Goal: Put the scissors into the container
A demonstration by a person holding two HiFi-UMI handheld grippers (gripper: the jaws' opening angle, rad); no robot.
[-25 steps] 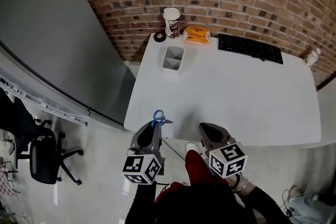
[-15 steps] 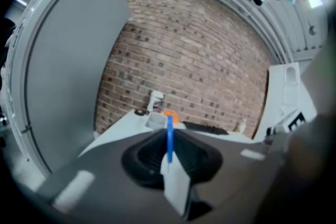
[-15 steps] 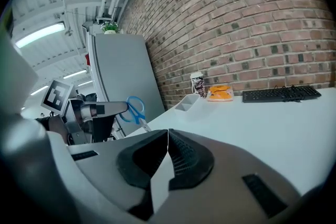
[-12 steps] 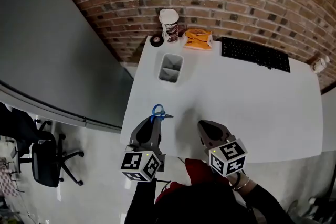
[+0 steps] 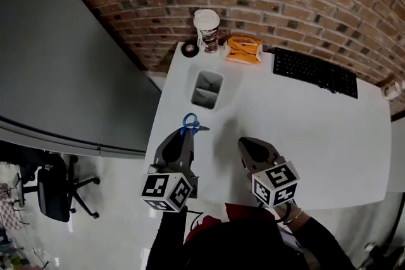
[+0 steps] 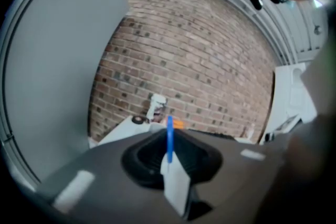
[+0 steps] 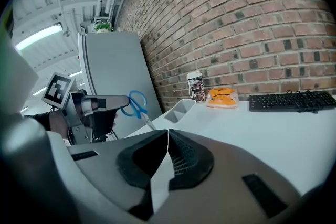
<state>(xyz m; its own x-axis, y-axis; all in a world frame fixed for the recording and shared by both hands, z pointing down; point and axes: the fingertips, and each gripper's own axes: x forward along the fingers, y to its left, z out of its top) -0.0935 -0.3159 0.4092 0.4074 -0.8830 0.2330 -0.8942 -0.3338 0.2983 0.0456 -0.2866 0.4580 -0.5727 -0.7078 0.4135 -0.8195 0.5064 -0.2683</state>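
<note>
In the head view my left gripper (image 5: 185, 135) is shut on blue-handled scissors (image 5: 190, 122), held above the near left corner of the white table (image 5: 304, 129). The grey two-compartment container (image 5: 207, 89) stands a short way beyond them. The left gripper view shows the blue scissors (image 6: 169, 136) edge-on, pinched between the jaws. My right gripper (image 5: 245, 144) hovers to the right, shut with nothing in it. From the right gripper view, my right gripper (image 7: 168, 131) has its jaws closed together; the left gripper (image 7: 100, 104), the scissors (image 7: 137, 105) and the container (image 7: 181, 109) lie to the left.
At the table's far edge by the brick wall stand a paper cup (image 5: 207, 28), a roll of black tape (image 5: 188, 49) and an orange packet (image 5: 243, 49). A black keyboard (image 5: 314, 71) lies at the back right. A grey panel (image 5: 57, 60) rises left of the table.
My left gripper has carried the scissors forward, closer to the container. The right gripper has moved forward a little alongside it, still shut.
</note>
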